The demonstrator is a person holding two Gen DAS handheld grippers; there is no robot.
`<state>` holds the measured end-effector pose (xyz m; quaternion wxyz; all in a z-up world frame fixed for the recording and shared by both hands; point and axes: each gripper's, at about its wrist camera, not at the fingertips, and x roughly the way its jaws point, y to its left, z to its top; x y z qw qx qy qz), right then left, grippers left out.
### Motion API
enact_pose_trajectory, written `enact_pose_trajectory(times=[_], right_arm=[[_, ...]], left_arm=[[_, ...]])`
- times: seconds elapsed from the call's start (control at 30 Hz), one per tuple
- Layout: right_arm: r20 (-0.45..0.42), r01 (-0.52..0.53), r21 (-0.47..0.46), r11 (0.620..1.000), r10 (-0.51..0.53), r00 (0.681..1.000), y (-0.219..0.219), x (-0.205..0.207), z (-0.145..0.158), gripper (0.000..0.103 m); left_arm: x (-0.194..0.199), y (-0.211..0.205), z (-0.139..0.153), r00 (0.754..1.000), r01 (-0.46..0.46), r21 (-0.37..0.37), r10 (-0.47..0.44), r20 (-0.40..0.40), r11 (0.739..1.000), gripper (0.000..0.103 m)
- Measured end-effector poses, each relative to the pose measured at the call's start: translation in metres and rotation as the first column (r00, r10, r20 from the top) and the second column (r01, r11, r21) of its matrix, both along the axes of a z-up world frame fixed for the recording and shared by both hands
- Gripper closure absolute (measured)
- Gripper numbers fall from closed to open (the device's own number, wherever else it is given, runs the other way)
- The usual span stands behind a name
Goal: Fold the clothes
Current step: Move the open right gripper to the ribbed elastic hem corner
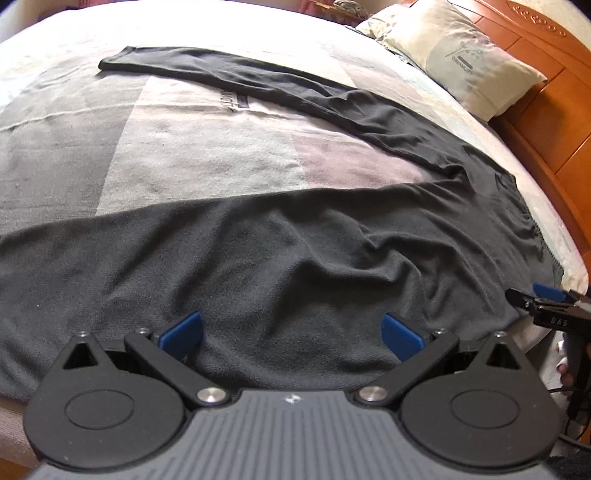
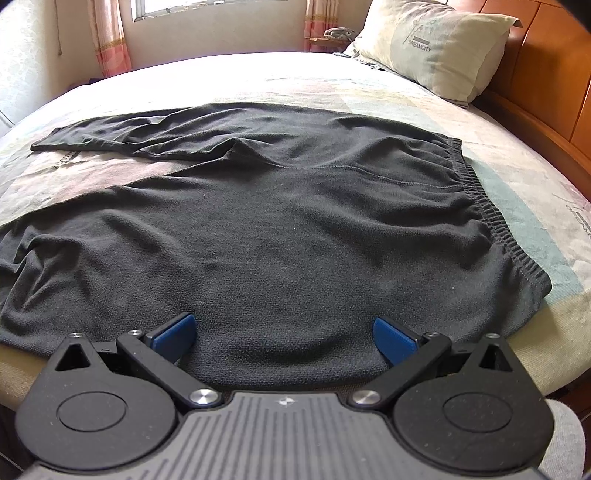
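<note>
Here the left gripper (image 1: 291, 330) is held with its jaws spread wide, nothing caught between the blue pads (image 1: 183, 328). It is poised just above the near edge of a pair of black trousers (image 1: 280, 254), and only dark cloth is seen through the gap. The right gripper (image 2: 284, 332) is likewise seen with its jaws wide apart and empty, its own blue pads (image 2: 173, 332) set low over the same near edge, closer to the waistband (image 2: 491, 218). In the left wrist view the right gripper's tip is glimpsed at the far right, beside the corner of the cloth.

The trousers are laid out flat on a bed (image 2: 524, 173), across its width. The gathered elastic waistband is turned toward the headboard side, and the legs are stretched away to the left. One leg (image 1: 207, 68) is spread apart from the other, so that a wedge of pale patterned bedcover (image 1: 192, 155) is left bare between them. Soft wrinkles are seen in the cloth near the crotch and hip.

Farther off, a pale pillow (image 2: 436, 48) printed with the word DREAMCITY is propped against a wooden headboard (image 2: 546, 74). Beyond the bed, a bright window (image 2: 218, 7) flanked by pink curtains (image 2: 110, 40) is seen in the right wrist view.
</note>
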<state>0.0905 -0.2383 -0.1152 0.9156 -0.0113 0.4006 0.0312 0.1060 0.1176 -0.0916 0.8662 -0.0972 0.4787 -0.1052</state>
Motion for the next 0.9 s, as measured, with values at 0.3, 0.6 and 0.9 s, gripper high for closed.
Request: enact_pose_trajectory(times=[0.3,0.6,0.9], right_arm=[[-0.019,-0.058,0.006,0.998,0.059,0.998,0.0,0.007,0.013,0.0],[-0.015,-0.169,0.003,0.986,0.169,0.985,0.017,0.033,0.019,0.0],[-0.046,-0.148,0.021,0.989,0.149,0.988,0.015,0.028,0.005,0.0]], left_arm=[[0.004,-0.011,0.011,0.999,-0.036,0.074,0.036,0.001,0.997,0.001],[0.006,-0.023,0.018,1.0,-0.021,0.076,0.021,0.005,0.997,0.001],[0.016,-0.06,0.032,0.996,0.084,0.089,-0.087,0.033,0.992,0.001]])
